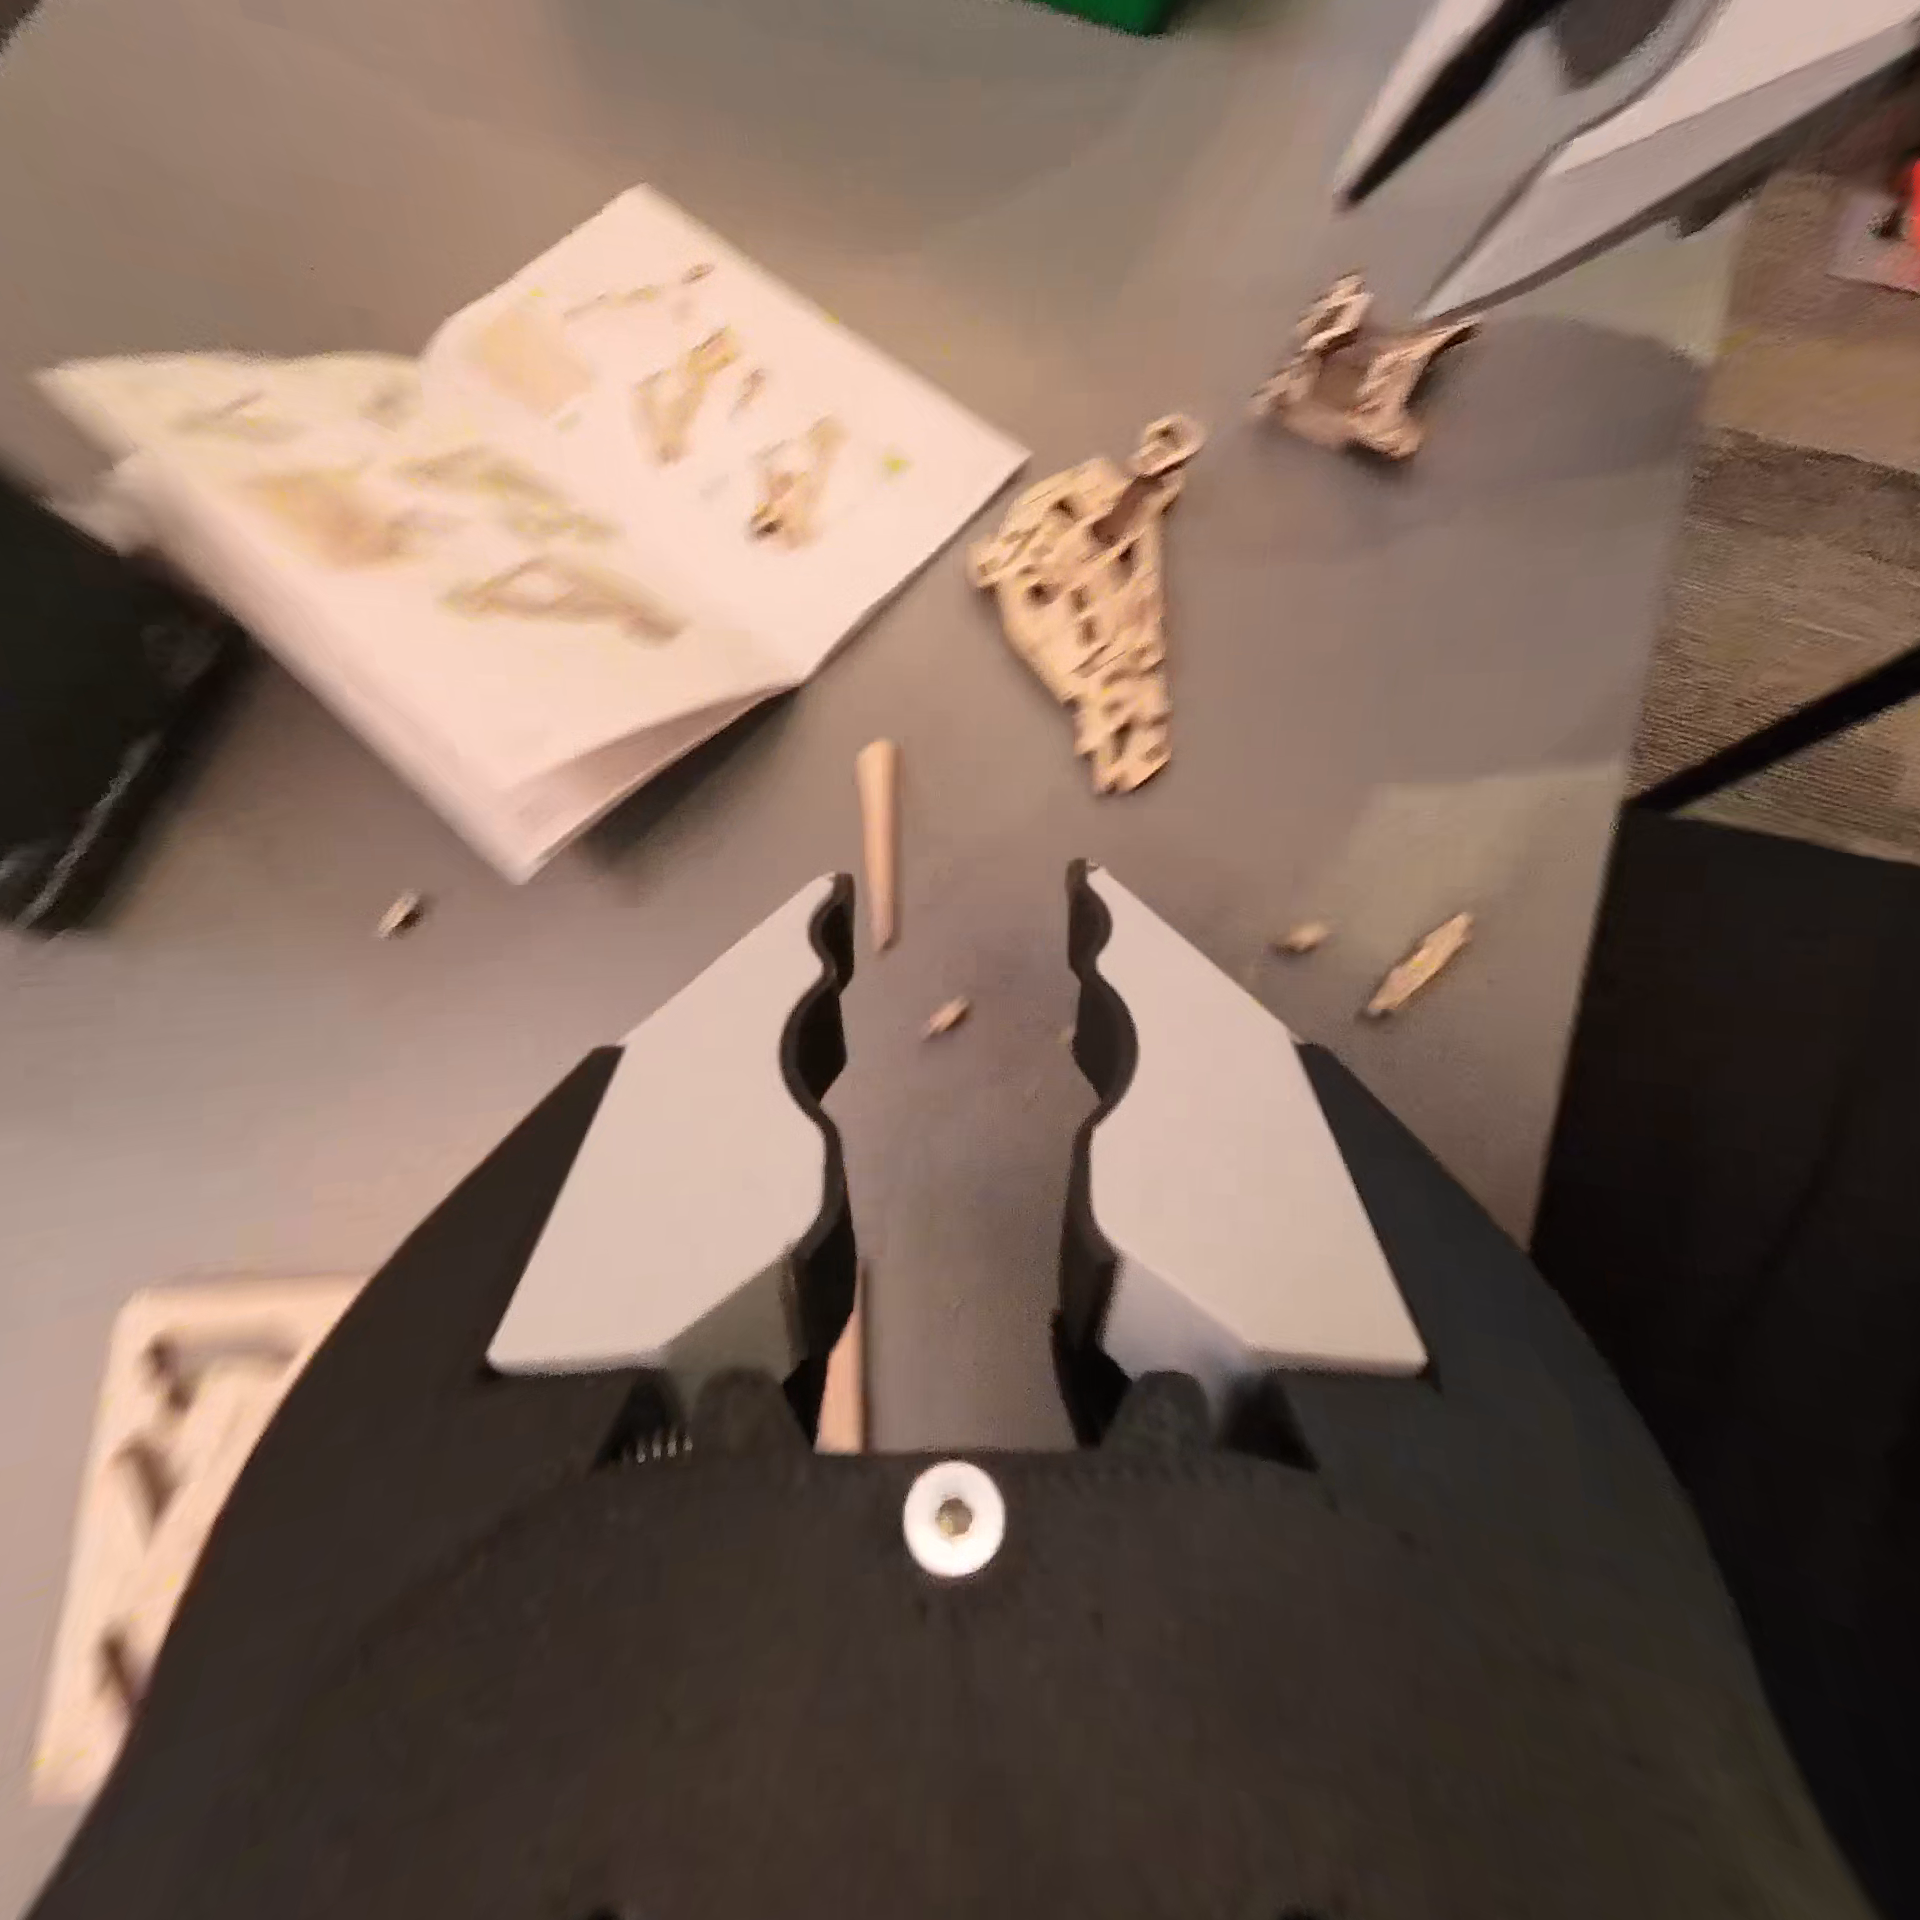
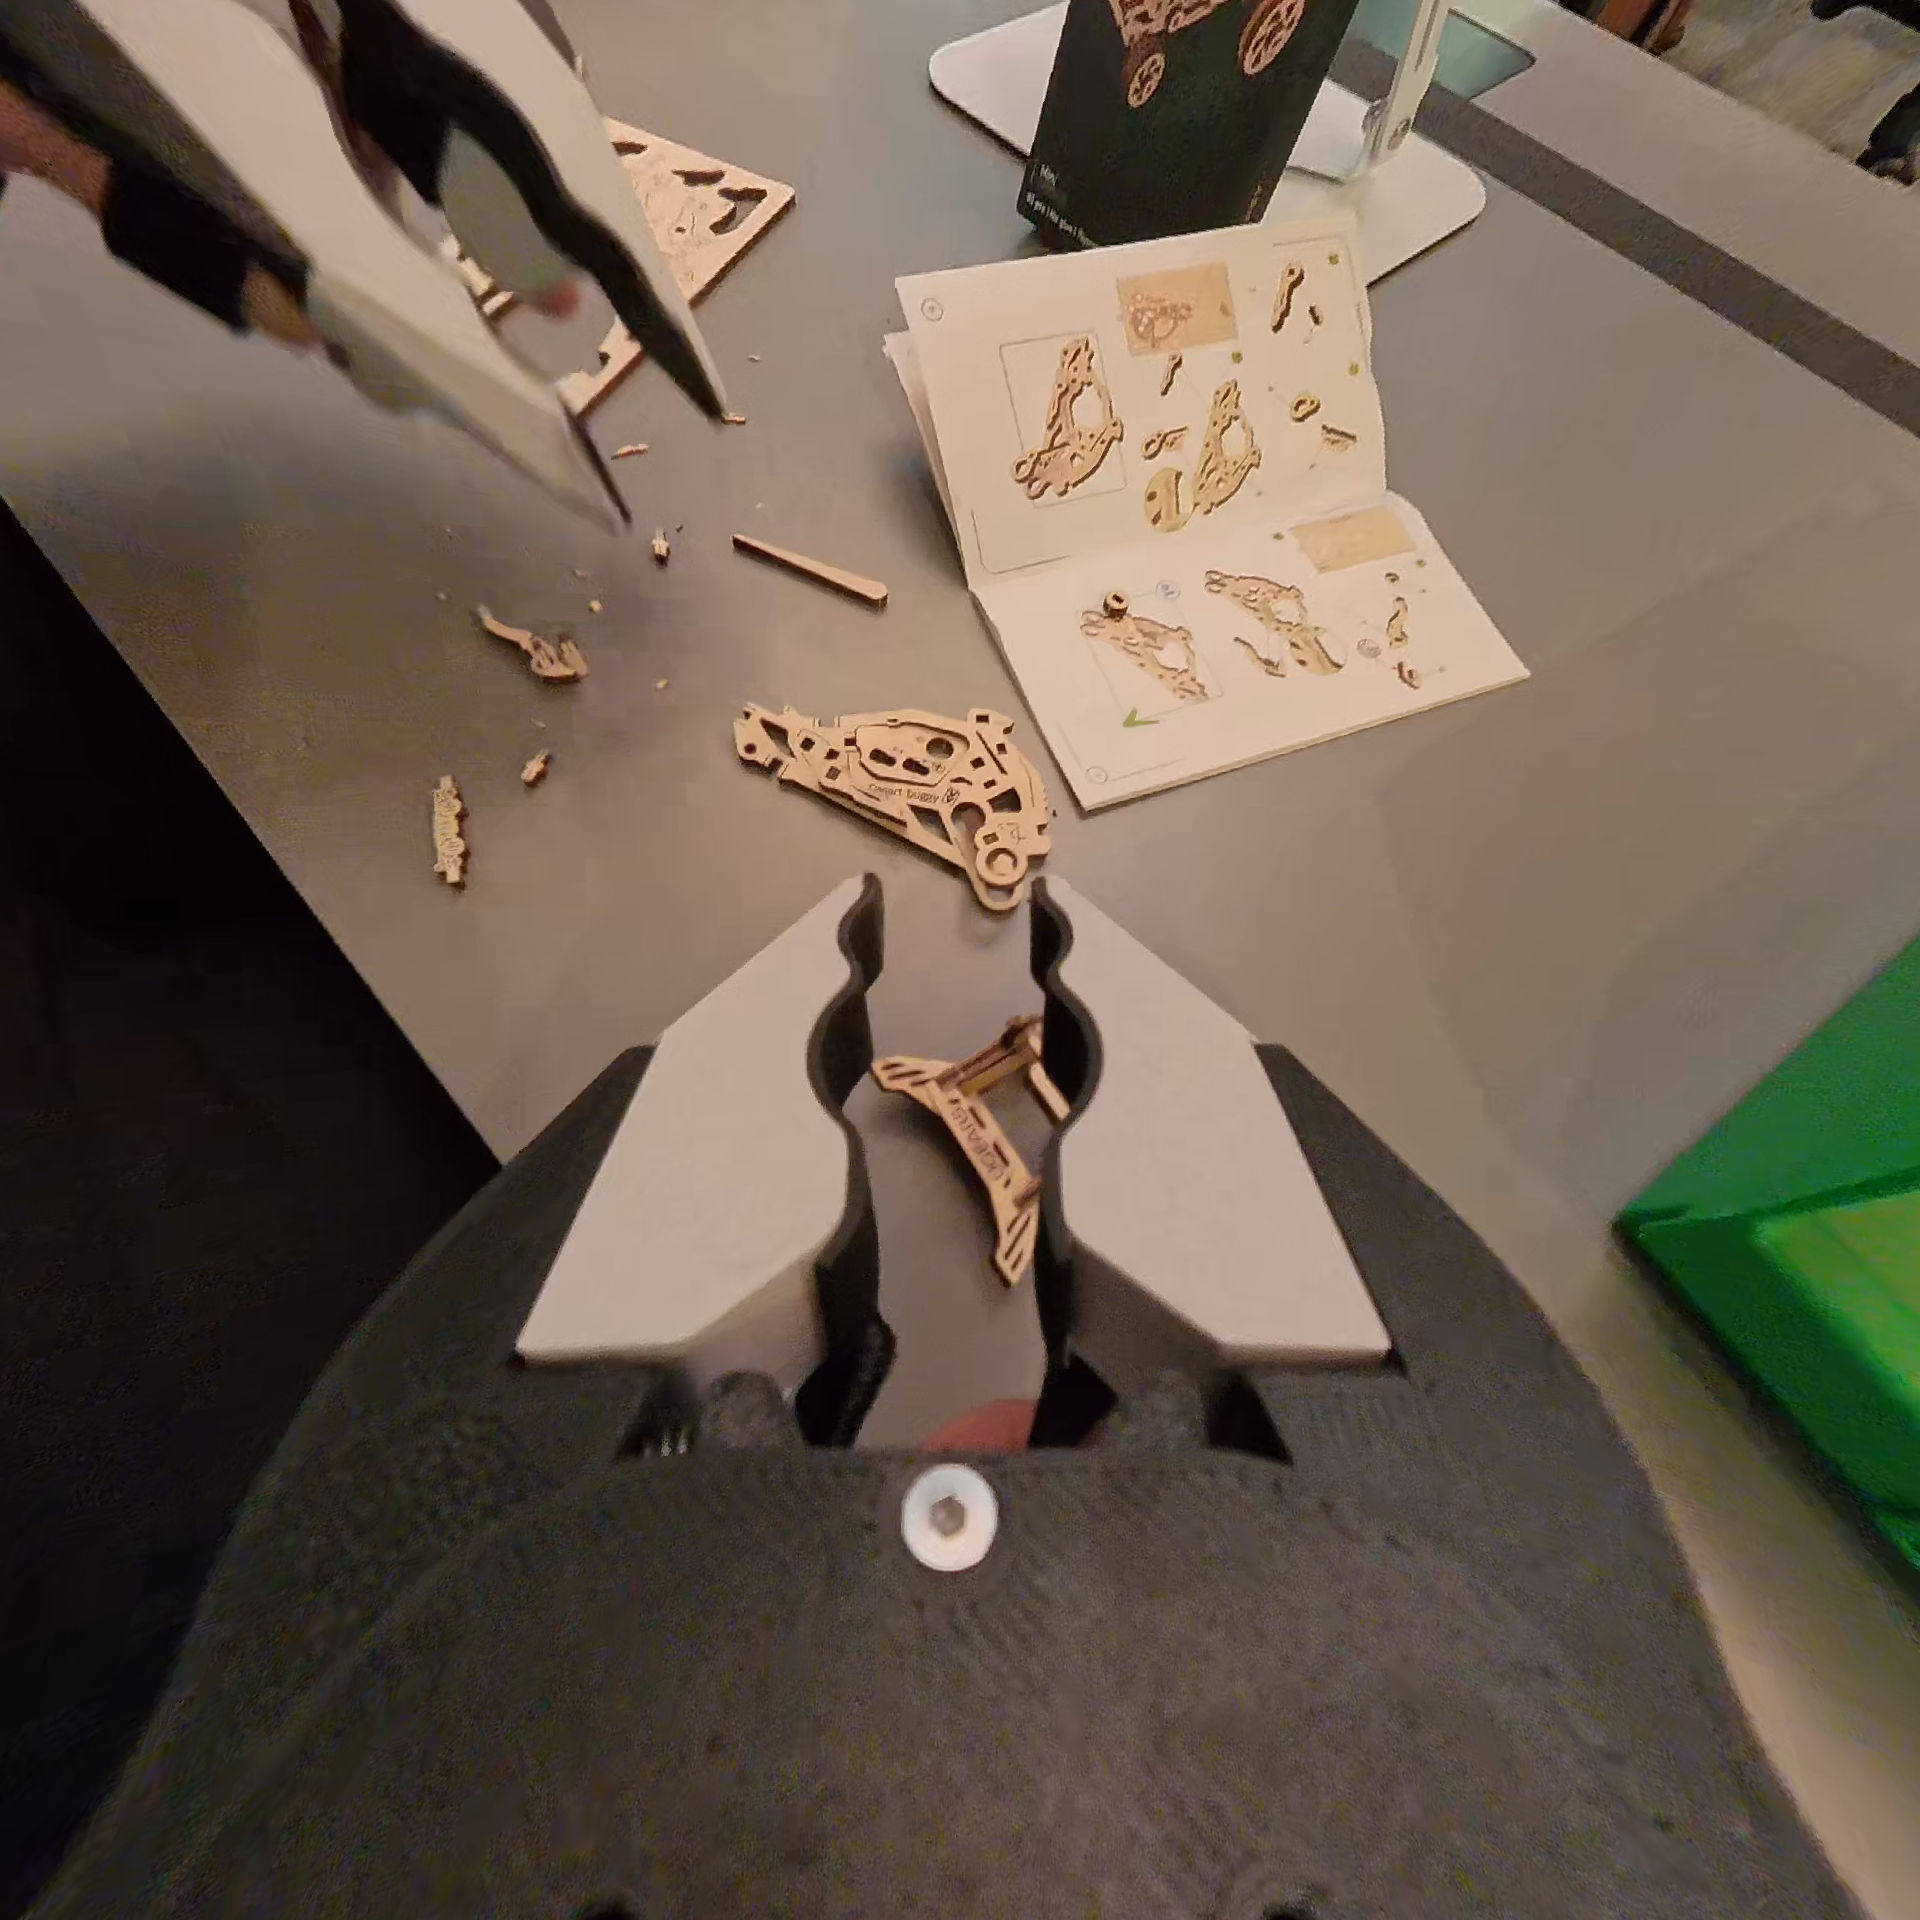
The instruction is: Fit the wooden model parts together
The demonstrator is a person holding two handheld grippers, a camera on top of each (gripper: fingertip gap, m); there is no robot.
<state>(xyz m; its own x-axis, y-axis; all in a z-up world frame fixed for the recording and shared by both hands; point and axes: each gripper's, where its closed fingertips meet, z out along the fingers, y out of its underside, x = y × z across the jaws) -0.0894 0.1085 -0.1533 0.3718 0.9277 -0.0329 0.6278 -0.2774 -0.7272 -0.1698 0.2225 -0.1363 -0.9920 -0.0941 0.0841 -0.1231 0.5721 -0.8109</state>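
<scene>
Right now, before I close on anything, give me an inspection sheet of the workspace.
Surface: grey table, dusted with wood crumbs.
Job's things: flat frame piece; small sub-assembly lying between the right gripper's fingers; stick; punched part sheet.
Clutter: open instruction booklet, dark kit box, loose offcuts.
Grippers: left gripper open, empty; right gripper open, not clamping.
Cables: nothing seen.
Surroundings: green bin, monitor stand.

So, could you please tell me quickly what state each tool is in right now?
Left tool: open, holding nothing.
Right tool: open; a small wooden sub-assembly sits between its fingers, not clamped.
</scene>
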